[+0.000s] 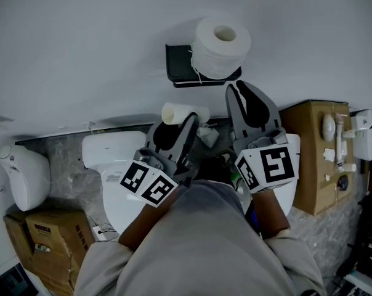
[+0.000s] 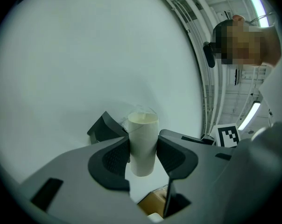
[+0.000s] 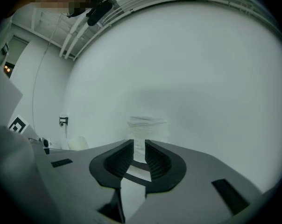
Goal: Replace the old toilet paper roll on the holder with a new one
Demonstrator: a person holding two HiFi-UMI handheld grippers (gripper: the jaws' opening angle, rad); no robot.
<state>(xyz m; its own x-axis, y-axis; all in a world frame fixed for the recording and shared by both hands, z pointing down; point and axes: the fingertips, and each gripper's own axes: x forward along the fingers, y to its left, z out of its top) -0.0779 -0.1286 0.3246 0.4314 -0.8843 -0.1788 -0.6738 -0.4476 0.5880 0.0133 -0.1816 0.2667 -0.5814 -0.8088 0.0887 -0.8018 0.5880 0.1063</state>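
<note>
Found the new roll [image 1: 220, 47] seated on the black holder [image 1: 177, 63] against the wall; judged the swap itself as done and the clearing-away step as in hand. Noted the left gripper [image 2: 143, 150] clamped on the old cardboard tube [image 1: 181, 113], pads pressing on opposite sides of it. Observed the right gripper [image 3: 139, 154] empty, jaws only narrowly apart with nothing between the pads, and the new roll straight ahead, apart from the tips. Recorded both grippers held about level and pointing at the wall: left below and to the left of the holder, above the toilet [image 1: 112, 159]; right just under the roll. Judged the next move as carrying the tube away from the wall for disposal, without knocking the seated roll.
</note>
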